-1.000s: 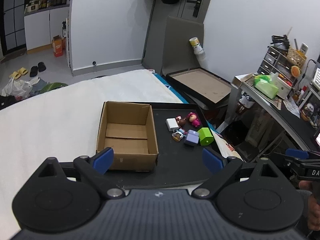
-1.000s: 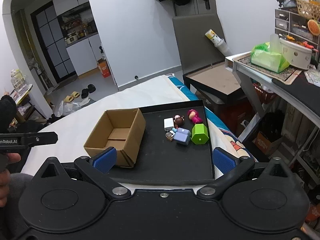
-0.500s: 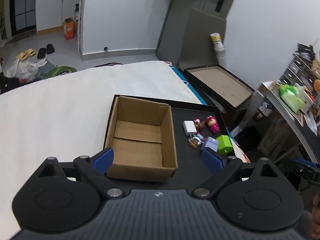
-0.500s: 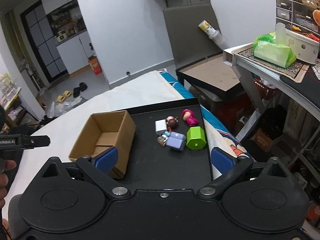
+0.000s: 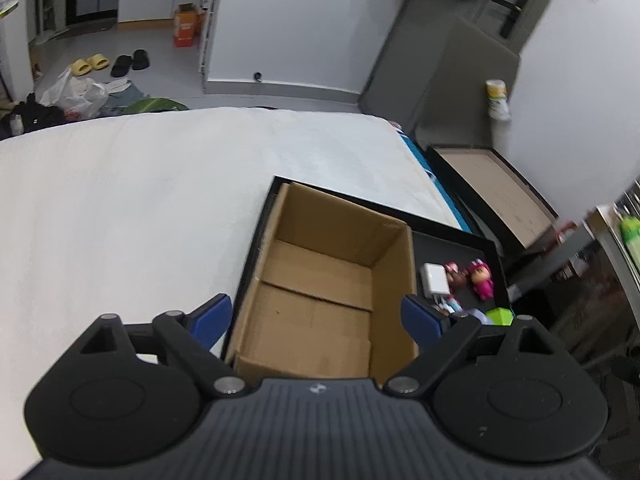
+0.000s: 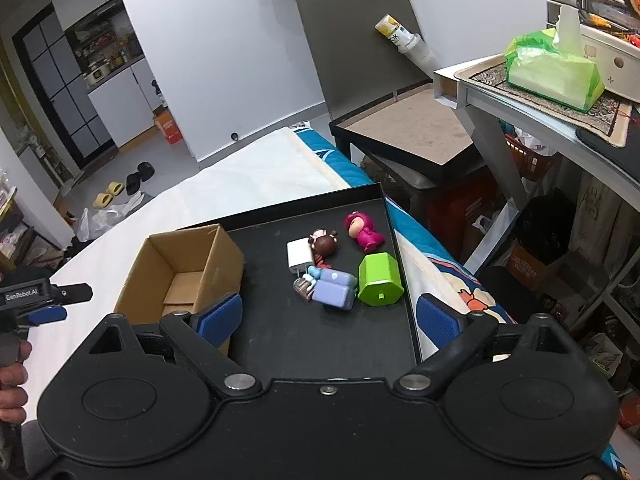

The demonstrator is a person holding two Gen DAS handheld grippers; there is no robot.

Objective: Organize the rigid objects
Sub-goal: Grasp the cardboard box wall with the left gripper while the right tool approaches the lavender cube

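Right hand-held gripper: jaws apart, just narrowing, empty. Green block, centre frame: best approached squarely. Cardboard box: empty.

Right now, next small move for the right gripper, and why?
Probably ease the right gripper forward and down onto the green block. Its jaws, just narrowing, are open and empty; the block is the nearest toy on the tray, and the box is empty.

The right gripper, its jaws wide and just closing slightly, holds nothing above the black tray. A cardboard box stands at the tray's left edge; small toys cluster near its right edge.
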